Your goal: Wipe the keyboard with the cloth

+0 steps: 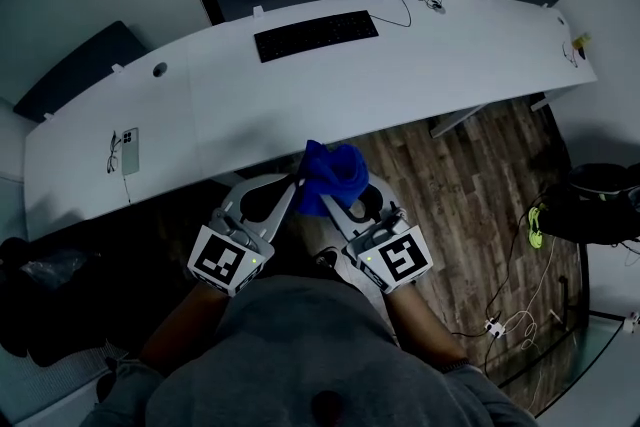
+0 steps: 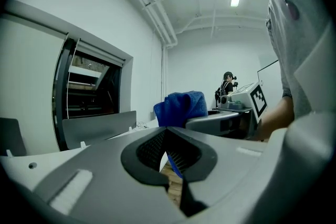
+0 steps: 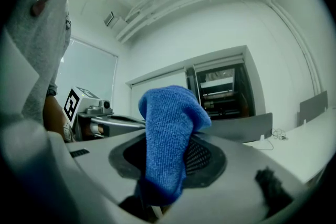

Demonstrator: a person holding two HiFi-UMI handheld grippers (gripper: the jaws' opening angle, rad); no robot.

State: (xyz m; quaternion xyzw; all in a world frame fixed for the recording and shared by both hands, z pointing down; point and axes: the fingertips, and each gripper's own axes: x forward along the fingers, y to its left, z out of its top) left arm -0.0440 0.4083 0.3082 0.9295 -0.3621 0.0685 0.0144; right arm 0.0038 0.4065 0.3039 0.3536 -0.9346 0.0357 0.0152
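**Claws gripping cloth (image 1: 333,177) before wiping keyboard (image 1: 316,35)**

The right claw (image 1: 335,205) is clamping the blue cloth, which is bulging above its jaws. The left claw (image 1: 297,183) is pinching a thin edge, seemingly to spread it. The keyboard is lying well ahead on the desk (image 1: 420,65), untouched.

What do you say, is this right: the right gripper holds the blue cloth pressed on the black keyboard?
No. The right gripper holds the blue cloth well short of the black keyboard, off the desk; the head view shows it.
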